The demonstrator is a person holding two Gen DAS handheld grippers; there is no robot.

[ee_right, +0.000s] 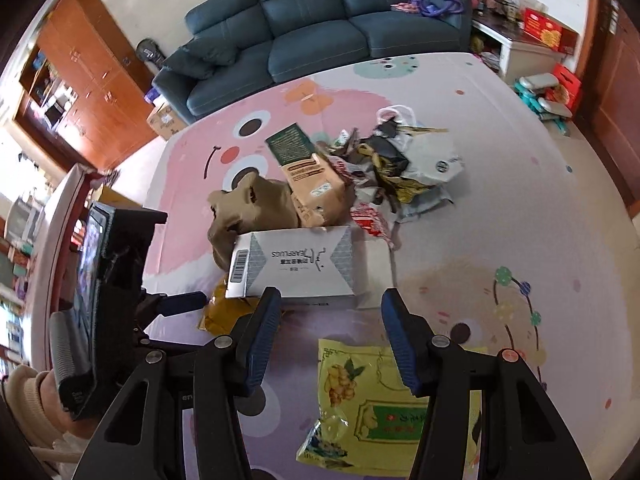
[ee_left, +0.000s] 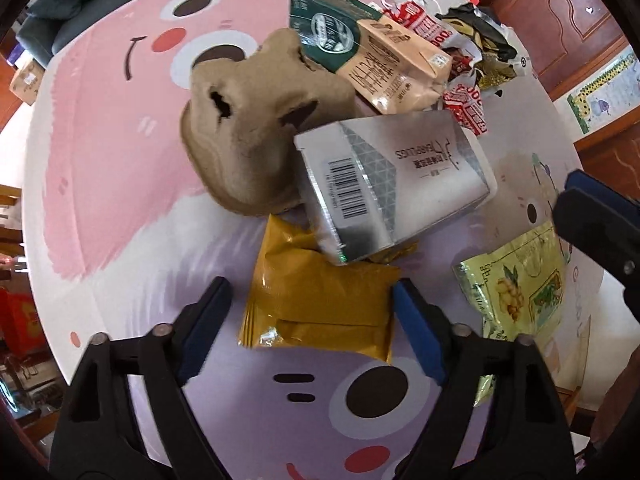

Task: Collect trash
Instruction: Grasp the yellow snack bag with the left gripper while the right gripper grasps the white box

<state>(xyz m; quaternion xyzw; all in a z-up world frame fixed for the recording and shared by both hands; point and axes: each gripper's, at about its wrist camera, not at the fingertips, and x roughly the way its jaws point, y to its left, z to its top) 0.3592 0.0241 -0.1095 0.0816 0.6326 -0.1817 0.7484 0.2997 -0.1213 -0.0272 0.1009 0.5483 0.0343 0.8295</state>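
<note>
Trash lies in a heap on a cartoon floor mat (ee_left: 100,160). A mustard-yellow foil pouch (ee_left: 320,304) lies flat between the fingers of my open left gripper (ee_left: 310,300), its right finger close to the pouch's edge. A silver earplugs box (ee_left: 392,184) rests on the pouch's far end. My right gripper (ee_right: 330,312) stands open above a yellow-green snack bag (ee_right: 372,412), just short of the silver earplugs box (ee_right: 292,268). Behind lie a brown pulp tray (ee_left: 248,120), a tan carton (ee_left: 396,72) and a green box (ee_left: 324,20).
A white plastic bag (ee_right: 432,164) with crumpled wrappers sits at the back of the heap. A blue sofa (ee_right: 320,24) stands beyond the mat, wooden cabinets (ee_right: 80,80) at the left. The left gripper's body (ee_right: 112,280) and a person's sleeve (ee_right: 32,400) are at left.
</note>
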